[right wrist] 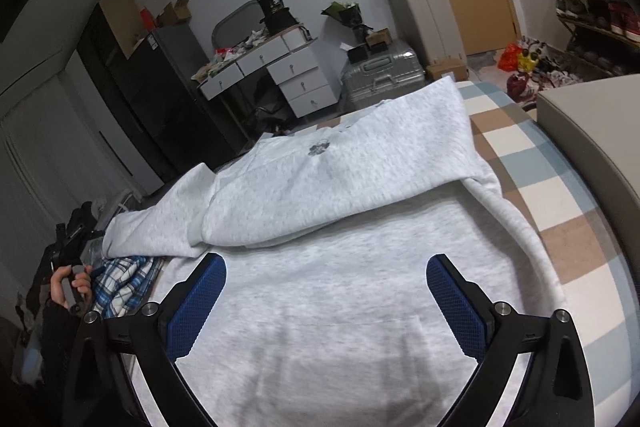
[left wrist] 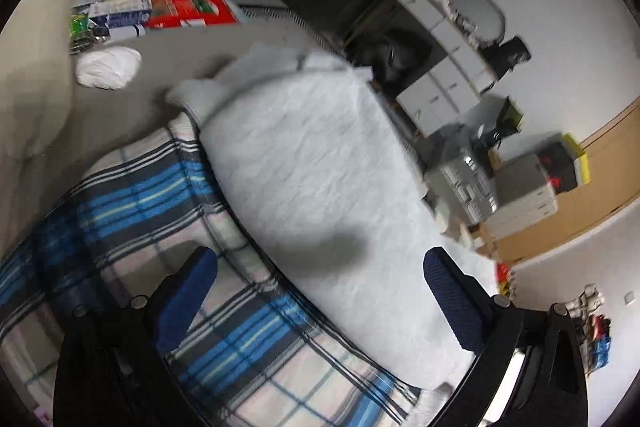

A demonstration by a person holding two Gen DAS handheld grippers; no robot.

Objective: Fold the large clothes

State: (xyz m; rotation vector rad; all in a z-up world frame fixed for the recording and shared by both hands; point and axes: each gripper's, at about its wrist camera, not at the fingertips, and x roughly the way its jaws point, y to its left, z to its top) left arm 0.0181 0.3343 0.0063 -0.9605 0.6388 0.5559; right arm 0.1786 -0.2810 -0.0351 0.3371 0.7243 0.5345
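Garment: pale grey sweatshirt (right wrist: 352, 267) lies on the bed, top part folded over the body, one sleeve trailing left.
Bedding: checked sheet (right wrist: 532, 187) beneath it; blue plaid blanket (left wrist: 132, 211) just beside it.
Left gripper (left wrist: 320, 311): jaws spread, nothing between them.
Right gripper (right wrist: 326, 307): jaws spread above the sweatshirt, gripping nothing.

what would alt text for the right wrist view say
A pale grey hoodie lies partly folded on a checked bed cover, with the right gripper open above it, holding nothing. Behind are white drawers and suitcases.
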